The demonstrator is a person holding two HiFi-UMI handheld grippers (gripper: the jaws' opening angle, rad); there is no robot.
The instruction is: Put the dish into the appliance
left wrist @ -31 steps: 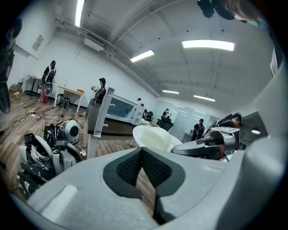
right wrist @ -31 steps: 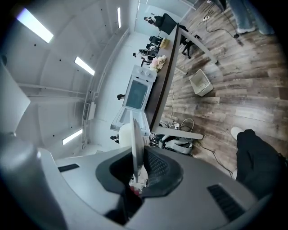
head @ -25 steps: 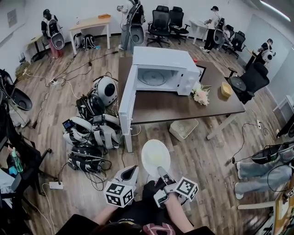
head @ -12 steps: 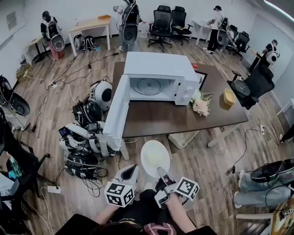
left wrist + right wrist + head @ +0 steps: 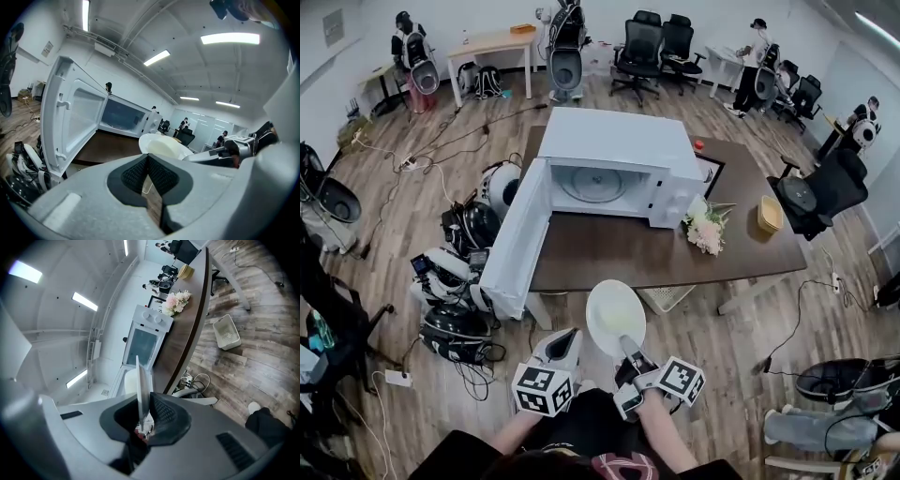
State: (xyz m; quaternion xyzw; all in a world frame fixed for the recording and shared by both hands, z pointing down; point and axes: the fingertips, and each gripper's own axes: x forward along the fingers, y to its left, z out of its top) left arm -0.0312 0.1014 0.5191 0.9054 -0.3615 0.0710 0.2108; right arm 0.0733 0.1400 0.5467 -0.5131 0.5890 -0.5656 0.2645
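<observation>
Plate (image 5: 616,317) sits pinched by its near rim in your right gripper (image 5: 629,351), short of the open microwave (image 5: 614,141); your left gripper (image 5: 571,336) is closed, empty. The plate is probably stiff, slick and breakable, so carry it level.

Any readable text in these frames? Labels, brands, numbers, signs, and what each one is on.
No text can be read anywhere in these views.
Marker cubes: black-and-white square patterns only, no letters or digits.
Microwave control panel: any print is too small to read.
Wall notice: too small and blurred to read.
Wall panel: nothing legible.
</observation>
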